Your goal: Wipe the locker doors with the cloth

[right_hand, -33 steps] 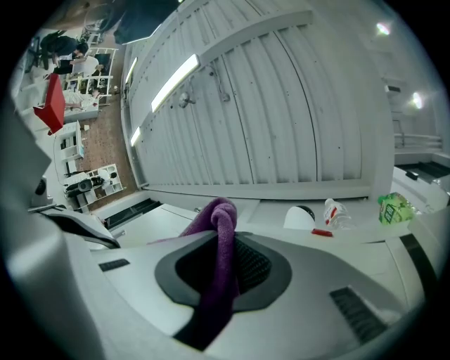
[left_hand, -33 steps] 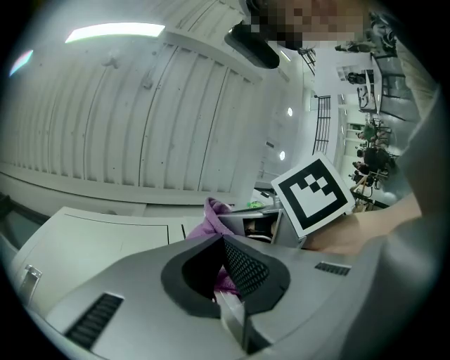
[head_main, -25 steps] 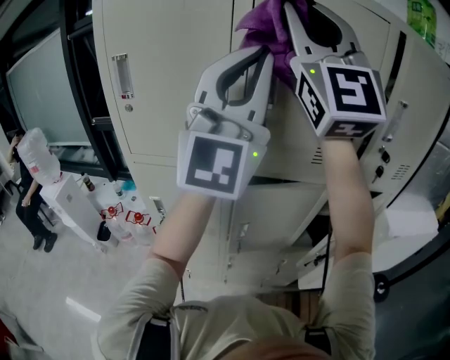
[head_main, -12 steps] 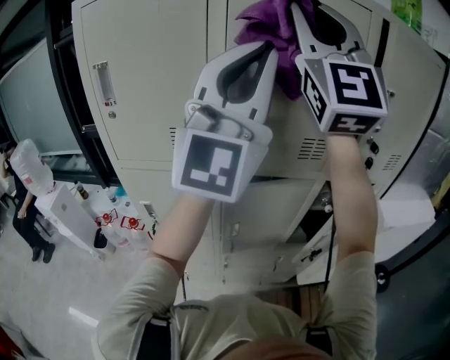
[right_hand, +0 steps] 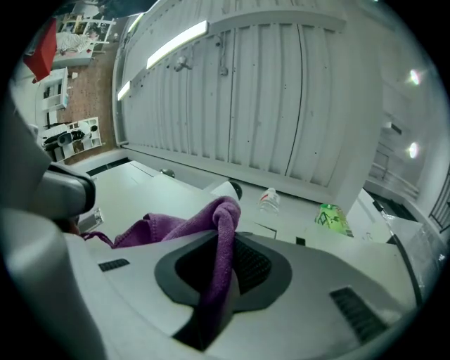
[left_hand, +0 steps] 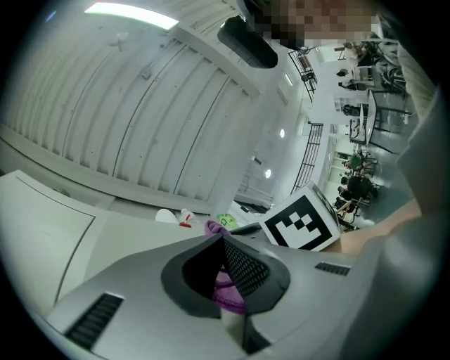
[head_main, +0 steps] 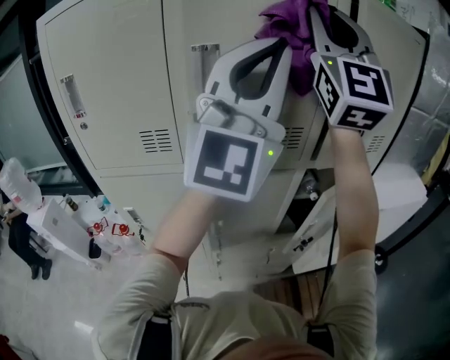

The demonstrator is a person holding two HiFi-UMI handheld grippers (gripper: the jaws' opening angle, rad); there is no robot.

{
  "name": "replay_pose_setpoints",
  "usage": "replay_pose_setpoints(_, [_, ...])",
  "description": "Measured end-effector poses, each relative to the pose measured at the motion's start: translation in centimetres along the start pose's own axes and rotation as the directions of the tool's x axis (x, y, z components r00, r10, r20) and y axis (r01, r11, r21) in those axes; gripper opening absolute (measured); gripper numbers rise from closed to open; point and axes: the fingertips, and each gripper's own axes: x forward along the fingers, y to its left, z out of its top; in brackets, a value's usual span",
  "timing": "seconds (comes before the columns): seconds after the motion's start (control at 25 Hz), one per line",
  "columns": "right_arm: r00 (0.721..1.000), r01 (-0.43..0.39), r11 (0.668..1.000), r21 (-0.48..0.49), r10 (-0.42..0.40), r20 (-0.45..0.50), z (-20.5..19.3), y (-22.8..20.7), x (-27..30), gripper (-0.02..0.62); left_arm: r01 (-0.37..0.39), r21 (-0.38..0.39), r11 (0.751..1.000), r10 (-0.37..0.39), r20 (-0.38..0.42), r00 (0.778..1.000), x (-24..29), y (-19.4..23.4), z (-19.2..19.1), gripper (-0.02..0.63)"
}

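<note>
Cream locker doors (head_main: 112, 105) fill the head view. A purple cloth (head_main: 290, 27) is pressed high against them, near the top edge of the picture. My right gripper (head_main: 314, 13) is shut on the cloth, which drapes through its jaws (right_hand: 223, 235) and trails left as a purple fold (right_hand: 155, 228). My left gripper (head_main: 280, 46) sits just left of it and lower, its jaws closed (left_hand: 219, 240) with a bit of the purple cloth (left_hand: 230, 294) pinched between them. Both arms reach up overhead.
Louvre vents (head_main: 156, 139) and a label holder (head_main: 70, 98) mark the doors. A lower door (head_main: 309, 232) hangs ajar. A person (head_main: 21, 239), a large water jug (head_main: 17, 186) and small items (head_main: 105, 228) are at the lower left. Bottles (right_hand: 269, 199) stand on the locker top.
Both grippers and the cloth have slid right across the locker fronts. The door seam and label holder have shifted left in the view, and the vents now show beside the left gripper.
</note>
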Motion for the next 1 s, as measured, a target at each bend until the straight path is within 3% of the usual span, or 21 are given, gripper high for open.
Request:
replay_pose_setpoints(0.28, [1.0,-0.014,1.0,0.01,0.014,-0.005,-0.5,-0.1,-0.2,0.048,0.023,-0.05,0.998,-0.023,-0.003,1.0,1.3,-1.6,-0.9,-0.002])
replay_pose_setpoints(0.52, [0.999,-0.042,0.998,0.051,0.042,0.013,0.3,0.2,-0.7,0.048,0.001,-0.039,0.999,-0.001,-0.007,1.0,0.7,-0.9,-0.2,-0.002])
replay_pose_setpoints(0.8, [0.979,-0.183,0.98,0.082,0.174,0.107,4.0,6.7,-1.4,0.048,-0.052,-0.002,0.999,0.051,-0.042,0.998,-2.2,1.3,0.9,-0.002])
replay_pose_setpoints(1.0, [0.952,-0.285,0.952,0.114,0.266,0.154,4.9,12.4,-1.9,0.048,-0.12,0.038,0.992,0.124,-0.119,0.985,-5.8,4.0,0.1,-0.002])
